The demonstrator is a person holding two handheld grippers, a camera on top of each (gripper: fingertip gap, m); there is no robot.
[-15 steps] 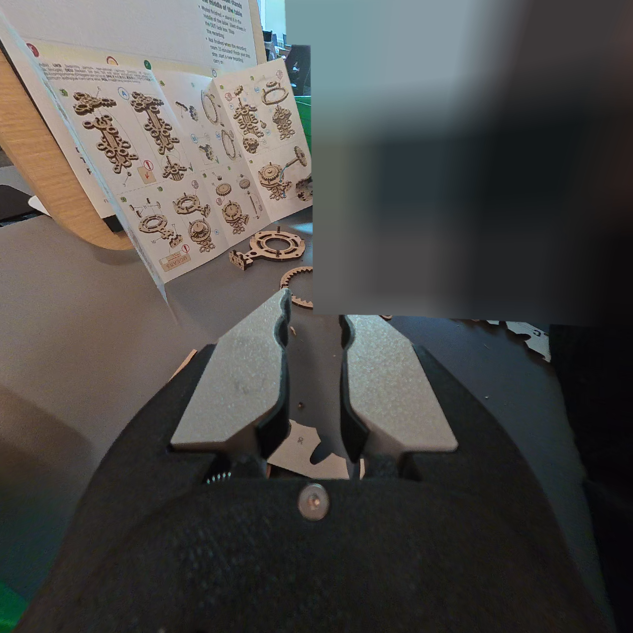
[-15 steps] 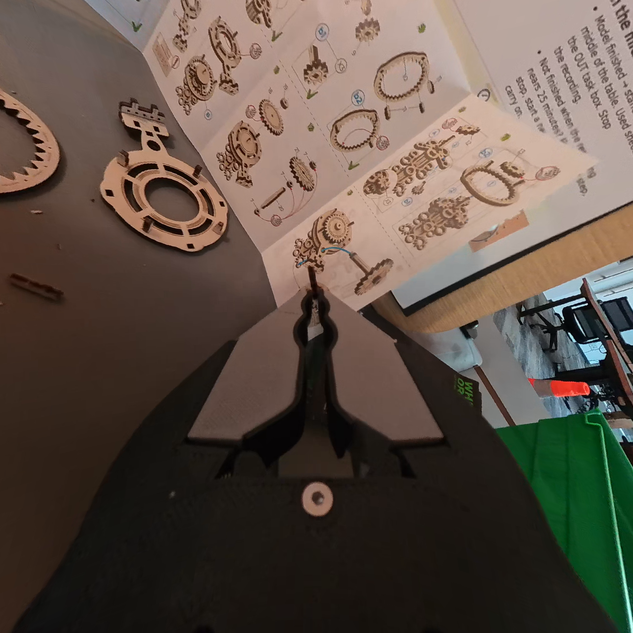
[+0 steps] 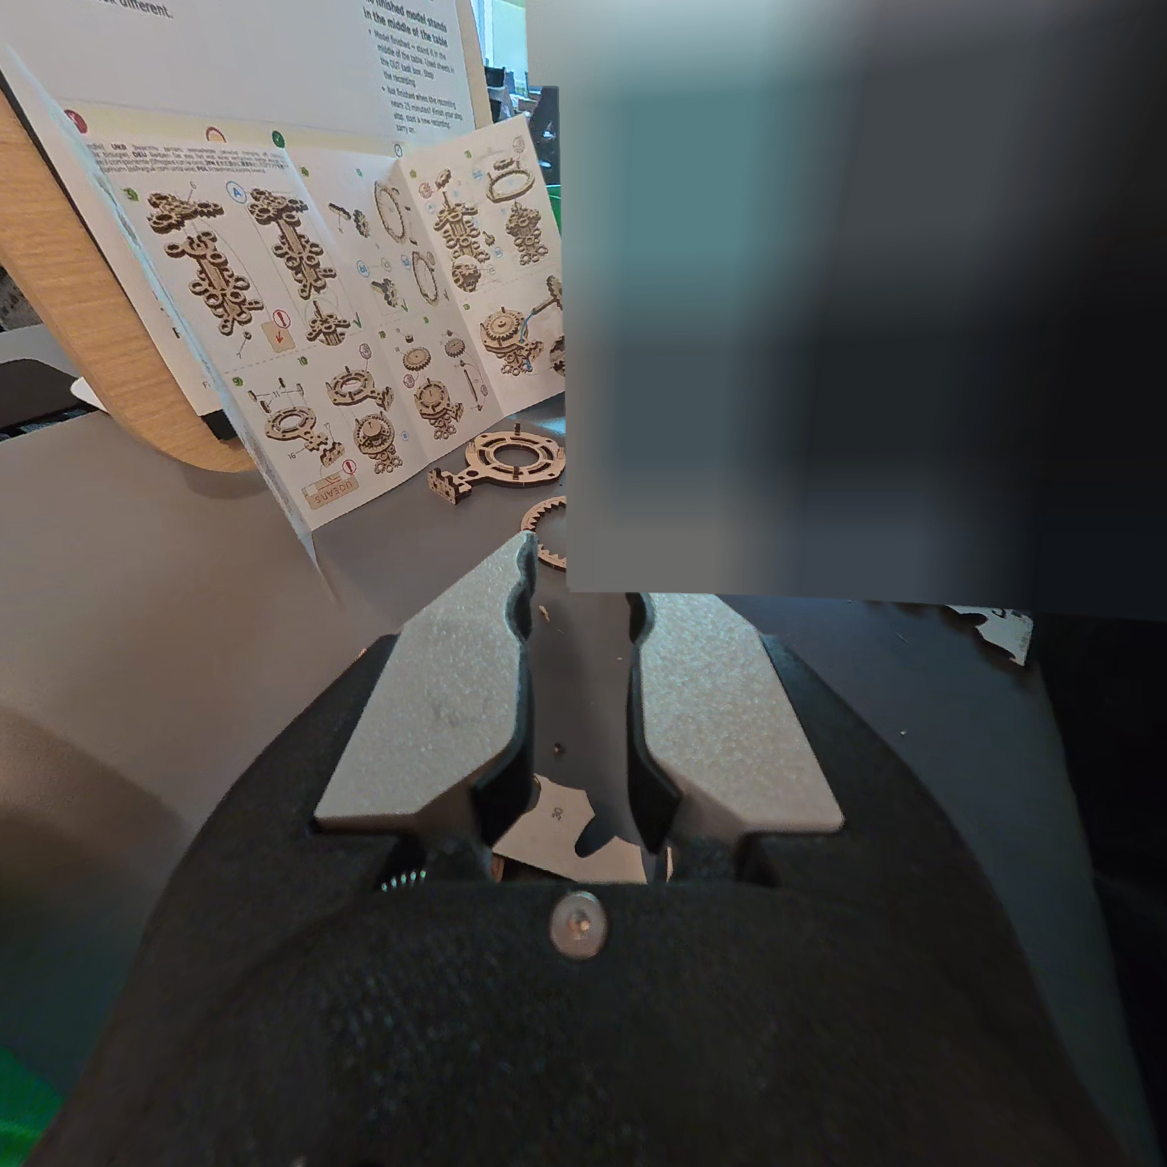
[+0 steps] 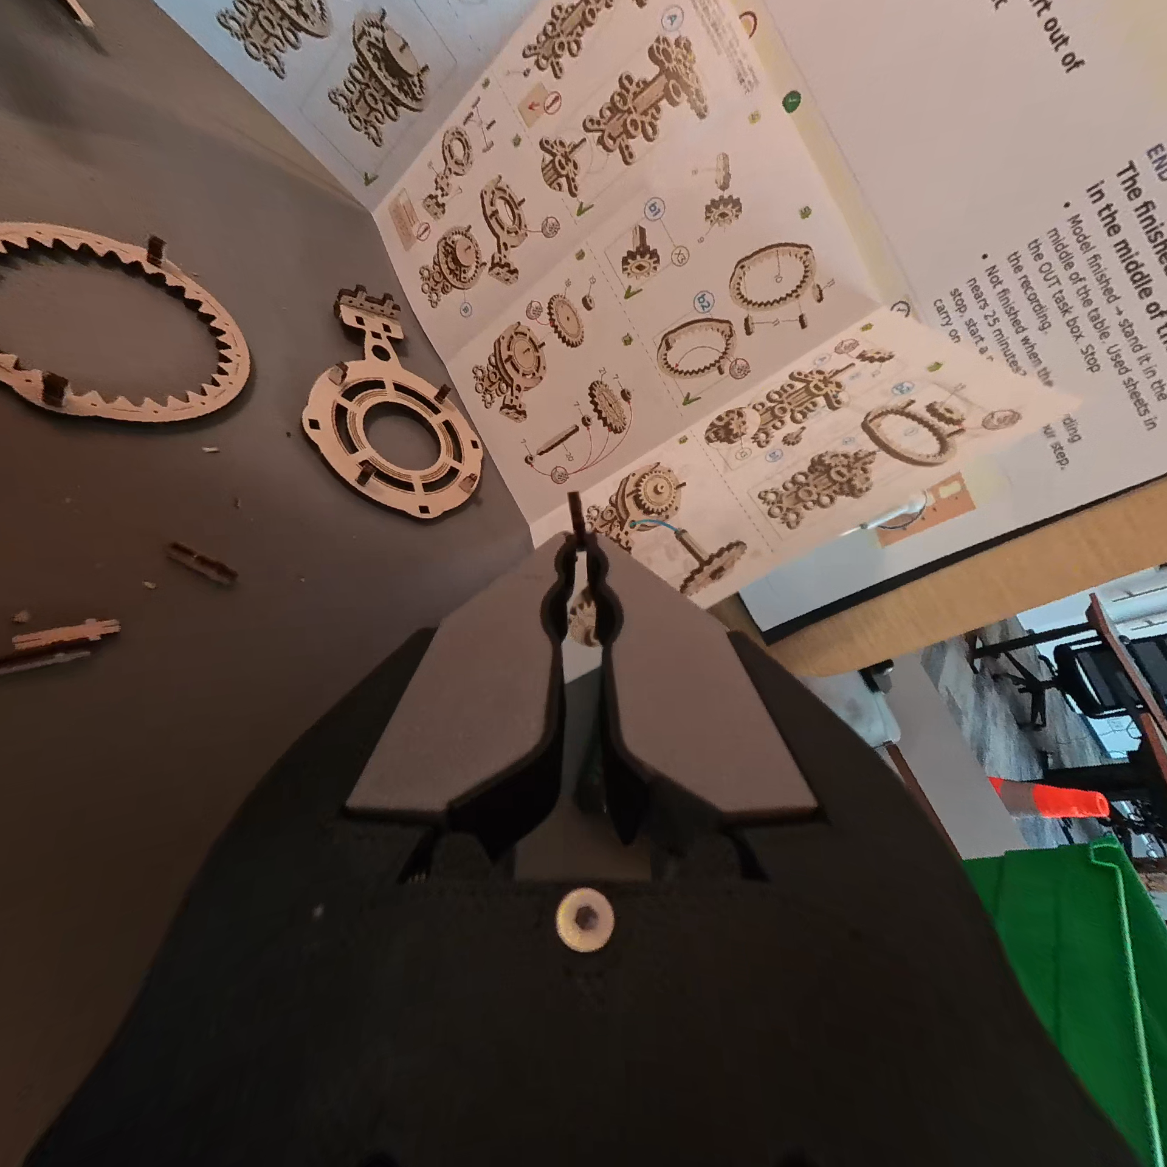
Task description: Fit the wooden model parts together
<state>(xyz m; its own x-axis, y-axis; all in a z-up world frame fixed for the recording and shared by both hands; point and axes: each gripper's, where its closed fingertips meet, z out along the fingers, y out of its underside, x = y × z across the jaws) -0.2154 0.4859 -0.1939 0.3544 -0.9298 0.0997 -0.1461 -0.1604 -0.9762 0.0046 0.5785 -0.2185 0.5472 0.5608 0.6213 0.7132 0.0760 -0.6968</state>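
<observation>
My right gripper (image 4: 580, 543) is shut on a thin dark wooden peg (image 4: 576, 513) that sticks out past its tips, held above the dark table. A round slotted wooden frame with a notched tab (image 4: 391, 429) lies to its left, and a large toothed ring (image 4: 126, 328) with small pegs stands farther left. My left gripper (image 3: 581, 606) is open and holds nothing, low over the table. The slotted frame (image 3: 505, 467) and part of the toothed ring (image 3: 546, 537) lie ahead of it. Its right fingertip is hidden by a blurred patch.
A folded instruction leaflet (image 4: 631, 284) leans on a wooden board (image 3: 82, 303) behind the parts. Small wooden sticks (image 4: 202, 564) and another stick (image 4: 63, 634) lie on the table at left. A pale cut-out sheet (image 3: 556, 833) lies under the left gripper. A green bin (image 4: 1073, 979) is at right. Across from one pair of fingers to the other is roughly 25 centimetres.
The right gripper has shifted with the peg still held, so the slotted frame and toothed ring now sit nearer the middle of its view. The left gripper has barely moved.
</observation>
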